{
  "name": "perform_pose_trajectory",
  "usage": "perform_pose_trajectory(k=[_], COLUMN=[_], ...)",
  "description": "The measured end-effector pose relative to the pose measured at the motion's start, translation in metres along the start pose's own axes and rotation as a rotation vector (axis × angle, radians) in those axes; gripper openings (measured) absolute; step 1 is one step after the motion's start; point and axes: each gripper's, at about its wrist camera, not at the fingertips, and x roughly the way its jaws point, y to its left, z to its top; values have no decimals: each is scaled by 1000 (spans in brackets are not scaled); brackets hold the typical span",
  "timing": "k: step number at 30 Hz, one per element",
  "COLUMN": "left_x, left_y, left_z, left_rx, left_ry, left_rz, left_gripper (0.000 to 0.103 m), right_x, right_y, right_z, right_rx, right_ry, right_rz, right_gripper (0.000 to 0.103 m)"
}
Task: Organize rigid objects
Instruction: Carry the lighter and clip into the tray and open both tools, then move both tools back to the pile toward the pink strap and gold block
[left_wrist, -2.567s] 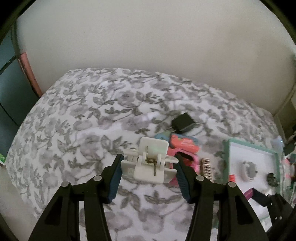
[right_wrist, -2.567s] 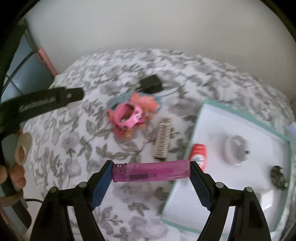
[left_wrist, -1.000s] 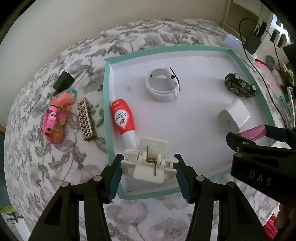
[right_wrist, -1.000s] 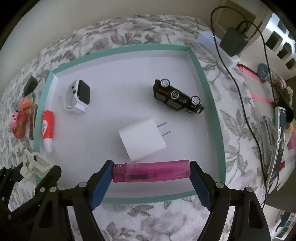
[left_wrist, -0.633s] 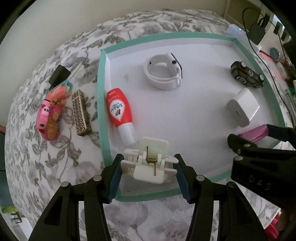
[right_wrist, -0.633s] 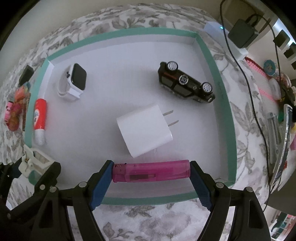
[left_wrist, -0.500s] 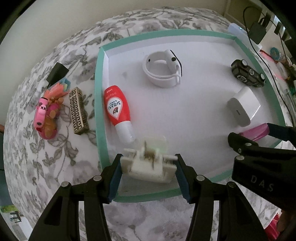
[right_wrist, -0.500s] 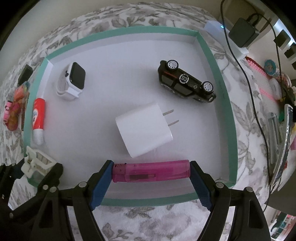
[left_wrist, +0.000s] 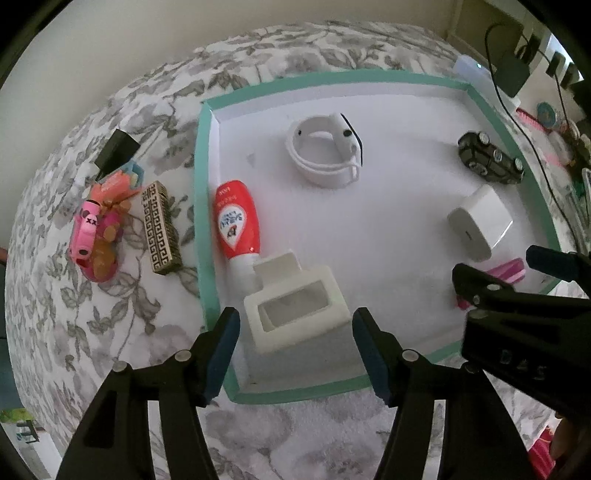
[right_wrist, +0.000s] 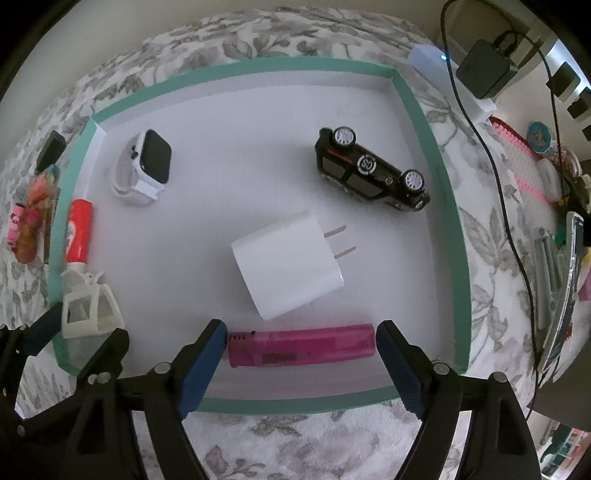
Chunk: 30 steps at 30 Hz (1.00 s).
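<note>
The white clip (left_wrist: 295, 306) lies on the floor of the teal-rimmed white tray (left_wrist: 205, 221), near its front left corner. My left gripper (left_wrist: 295, 332) straddles it with its jaws opening and both pads clear of it. In the right wrist view the pink lighter (right_wrist: 299, 345) lies on the tray (right_wrist: 432, 166) floor between the fingers of my right gripper (right_wrist: 301, 343). Its jaws are opening, and a thin gap shows at the lighter's right end. The clip (right_wrist: 88, 310) and my left gripper (right_wrist: 81, 332) show at the left edge of that view.
The tray also holds a white watch (right_wrist: 144, 166), a red bottle (left_wrist: 236, 221), a white charger (right_wrist: 291, 266) and a black toy car (right_wrist: 369, 173). On the floral cover to its left lie a pink toy (left_wrist: 92, 236), a patterned bar (left_wrist: 160, 229) and a black plug (left_wrist: 118, 151). Cables and a power adapter (right_wrist: 484, 70) lie to the right.
Both grippers came over the tray with their objects. The left let go of the clip, which tipped over onto the tray floor. The lighter has settled out of the right pads.
</note>
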Motion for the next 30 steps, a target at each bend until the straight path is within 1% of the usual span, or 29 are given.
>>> perform_pose_trajectory(k=[2,4,8,11,15,17,18,25,27,29,30], left_x=[-4,-9,-18,-24,-31,-33,-32,-33,-34,-34,-35], left_y=[8,14,27,41,47,55,60,86,92,96,97], left_z=[3,4,6,6,4,4,5,1,0,-1,-1], left_rx=[-18,-37,-77,-113,-169,-201,-219,-330,-354,-370,-373], left_ry=[-14,-33,-72,-90,-108,-111,-111,-106,-107,-111,-113], left_rz=[-5,-5,8,11,25,33,34,55,41,32,31], left_gripper=[66,77,77,77,78,84,90,90,90,90,90], right_x=[-12,-23,-42,-46,-43,-44,-44,-40,-42,-45,-46], right_y=[1,1,3,3,2,-1,0,7,7,6,6], right_z=[3,4,7,8,8,9,8,8,8,8,9], right_rx=[0,0,8,4,8,8,9,-13,-12,-6,-3], right_ry=[-39,-75,-132,-142,-146,-151,-152,-142,-153,-173,-182], right_rz=[-2,-2,18,21,21,23,23,25,27,36,40], right_gripper=[85,85,85,86,85,85,85,86,89,101,102])
